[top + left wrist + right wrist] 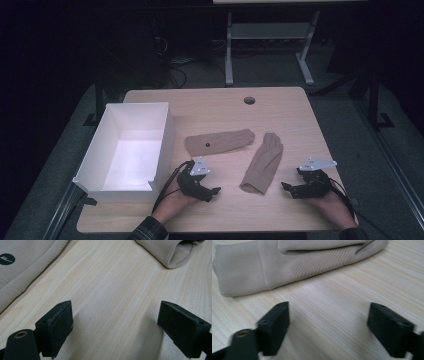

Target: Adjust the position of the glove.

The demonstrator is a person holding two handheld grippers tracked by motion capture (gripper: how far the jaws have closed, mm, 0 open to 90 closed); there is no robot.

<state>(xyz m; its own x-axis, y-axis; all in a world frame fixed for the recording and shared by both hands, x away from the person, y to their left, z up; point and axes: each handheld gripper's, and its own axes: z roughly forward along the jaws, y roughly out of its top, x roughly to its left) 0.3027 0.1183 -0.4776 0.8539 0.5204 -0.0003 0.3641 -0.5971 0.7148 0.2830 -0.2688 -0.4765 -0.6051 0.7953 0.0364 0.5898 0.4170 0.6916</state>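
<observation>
Two beige gloves lie on the wooden table. One glove [220,140] lies crosswise at the middle with a dark round logo; its edge fills the upper left of the left gripper view [22,267]. The other glove [262,164] lies lengthwise to its right, cuff toward me [172,252] [287,262]. My left gripper [214,192] rests low near the front edge, left of that cuff, open and empty [116,327]. On the right side, my right gripper [286,189] points left at the cuff, open with bare wood between its pads [328,327].
An empty white box [125,150] stands on the table's left part, close to my left hand. A round cable hole [249,100] sits near the far edge. Dark floor and a metal table frame [267,45] lie beyond.
</observation>
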